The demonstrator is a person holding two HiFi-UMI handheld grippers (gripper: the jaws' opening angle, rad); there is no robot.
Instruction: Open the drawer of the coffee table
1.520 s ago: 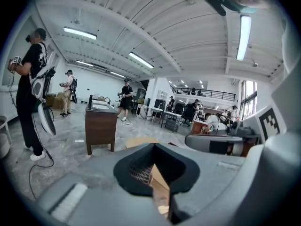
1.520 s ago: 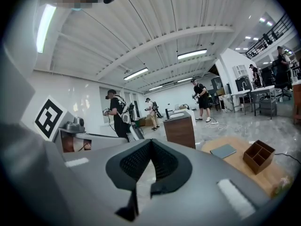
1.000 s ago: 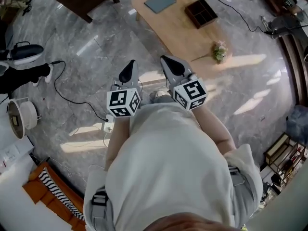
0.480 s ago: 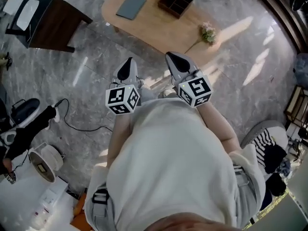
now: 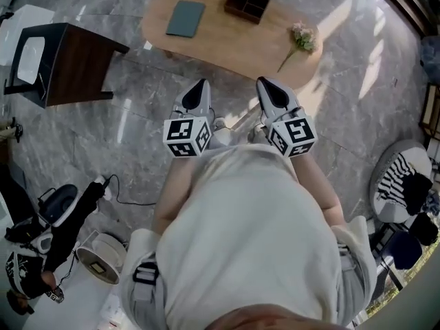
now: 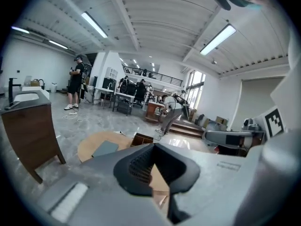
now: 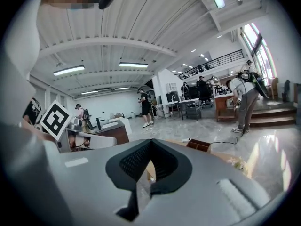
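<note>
A grey marble floor (image 5: pixel 103 136) fills the head view. Over its lower half spreads the person's pale shirt (image 5: pixel 247 239), which covers everything beneath it. Ahead, at the top of that view, lies the wooden counter (image 5: pixel 234 43), a long oval. It is seen from above, so its sides and the drawer cannot be made out, and its far edge is cut off by the frame. To its left stands a dark brown cabinet (image 5: pixel 79 67) with a white basin set in its top. At the right edge a striped cushion (image 5: pixel 397 179) is partly cropped.

The left hand-held gripper (image 5: pixel 200 84) and the right hand-held gripper (image 5: pixel 265 82) are held side by side in front of the shirt. Both point toward the counter's near edge, short of it and touching nothing. In each gripper view the black pads (image 6: pixel 141 166) meet at the tip, so both sets of jaws are closed together with nothing held between them. A sliver of wood shows through the gap behind.

Each carries a marker cube (image 5: pixel 187 136) printed with black-and-white square codes, the only print that can be made out.

On the counter, well apart from one another, rest a grey-blue pad (image 5: pixel 185 18), a dark compartment box (image 5: pixel 248 1) and a small flower sprig (image 5: pixel 302 38).
</note>
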